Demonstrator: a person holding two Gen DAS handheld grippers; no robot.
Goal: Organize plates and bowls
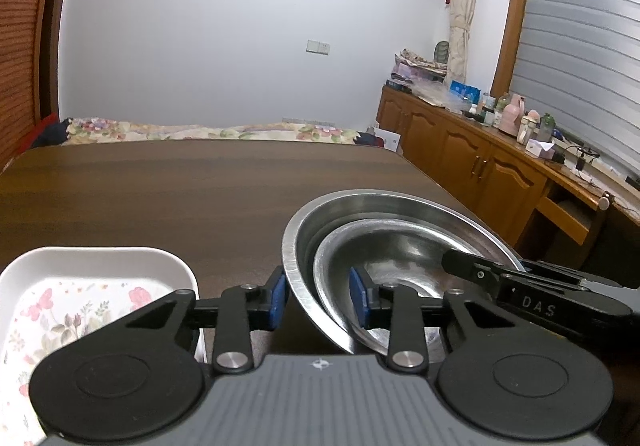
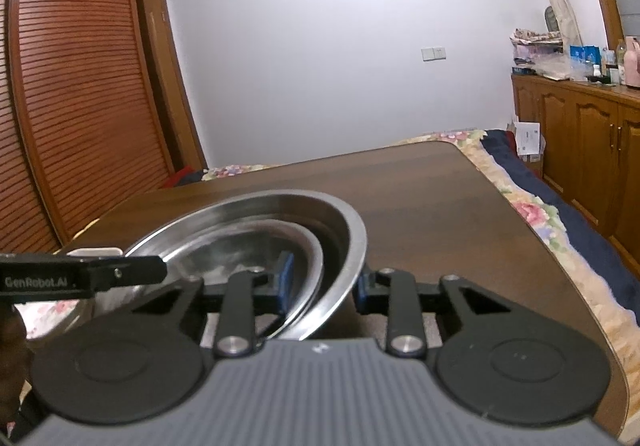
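Two steel bowls sit nested on the brown table (image 1: 160, 198), a large steel bowl (image 1: 384, 206) with a smaller steel bowl (image 1: 400, 246) inside it. My left gripper (image 1: 318, 300) straddles their left rims, one blue pad on the large bowl's outer wall and the other inside the small bowl. My right gripper (image 2: 324, 286) holds the opposite side of the large bowl (image 2: 352, 230) and small bowl (image 2: 256, 242) the same way. Each wrist view shows a black finger (image 1: 480, 270) of the other gripper reaching over the bowls.
A white rectangular dish (image 1: 100, 258) with a flower print lies on the table left of the bowls. The table's right edge (image 2: 520, 214) runs beside a bed with a floral cover (image 2: 560, 230). Wooden cabinets (image 1: 460, 150) line the right wall.
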